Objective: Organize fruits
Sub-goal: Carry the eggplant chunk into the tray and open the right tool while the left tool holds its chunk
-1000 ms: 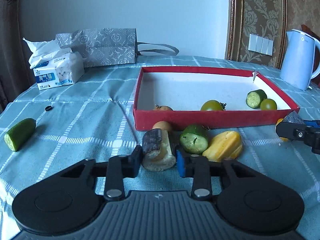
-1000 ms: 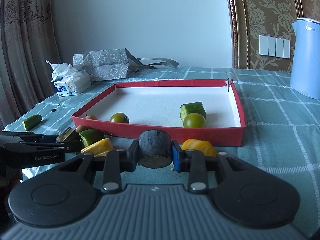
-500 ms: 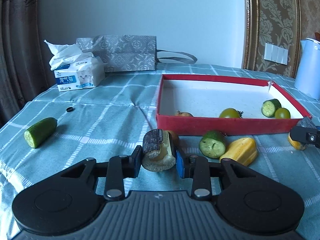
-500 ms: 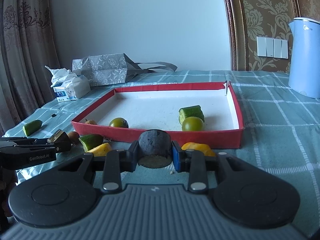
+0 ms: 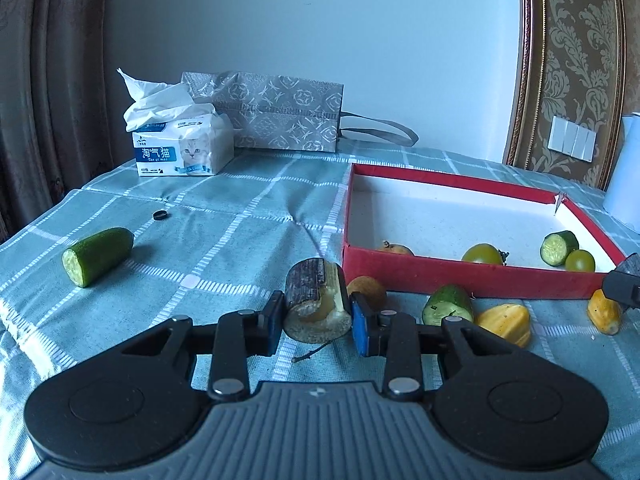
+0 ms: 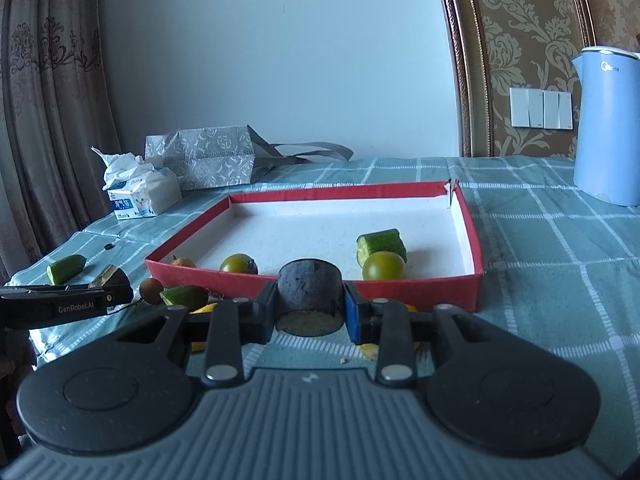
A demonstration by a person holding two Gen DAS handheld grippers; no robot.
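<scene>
Teal checked table (image 5: 224, 216) under grey wall. Left gripper (image 5: 316, 318) fingers pinched a sugarcane chunk (image 5: 316, 304); right gripper (image 6: 310, 312) fingers pinched a dark sugarcane piece (image 6: 310, 288). Red box (image 6: 400, 282) just ahead. Best cleared the rim before releasing, clear of tomatoes.

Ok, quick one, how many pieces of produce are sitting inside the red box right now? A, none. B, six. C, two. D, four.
D: inside the red box lie a small brownish fruit, a green tomato, a second green tomato and a cucumber chunk; everything else is on the tablecloth or gripped.
</scene>
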